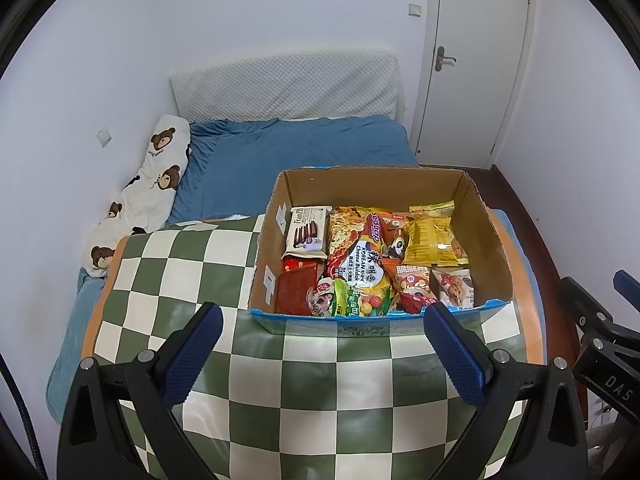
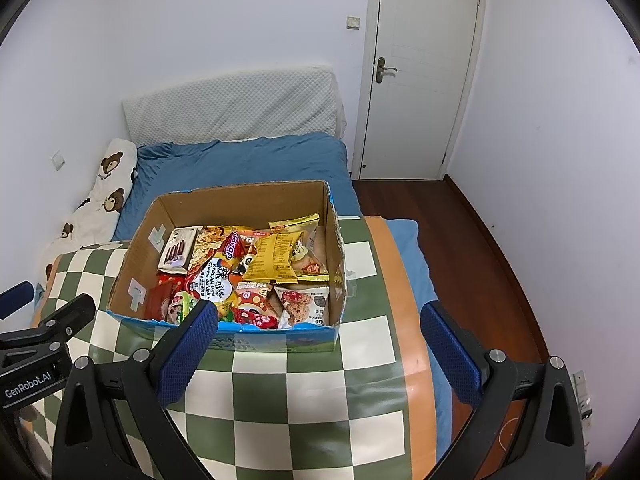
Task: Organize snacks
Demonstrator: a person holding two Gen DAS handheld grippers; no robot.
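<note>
An open cardboard box [image 1: 484, 240] stands on a green and white checkered table cover [image 1: 304, 392]. It holds several snack packets: a white Franzzi biscuit pack [image 1: 305, 232], a Korean cheese noodle pack [image 1: 362, 266], a yellow bag [image 1: 432, 240]. The box also shows in the right wrist view [image 2: 132, 268]. My left gripper [image 1: 322, 320] is open and empty, just short of the box's near wall. My right gripper [image 2: 320, 318] is open and empty, at the box's near right corner. The right gripper shows at the right edge of the left wrist view [image 1: 600, 344].
A bed with a blue sheet [image 1: 280, 160] lies behind the table. A bear-print pillow [image 1: 148, 196] lies along the left wall. A white door [image 2: 424, 72] stands at the back right. Dark wood floor [image 2: 480, 248] runs to the right of the bed.
</note>
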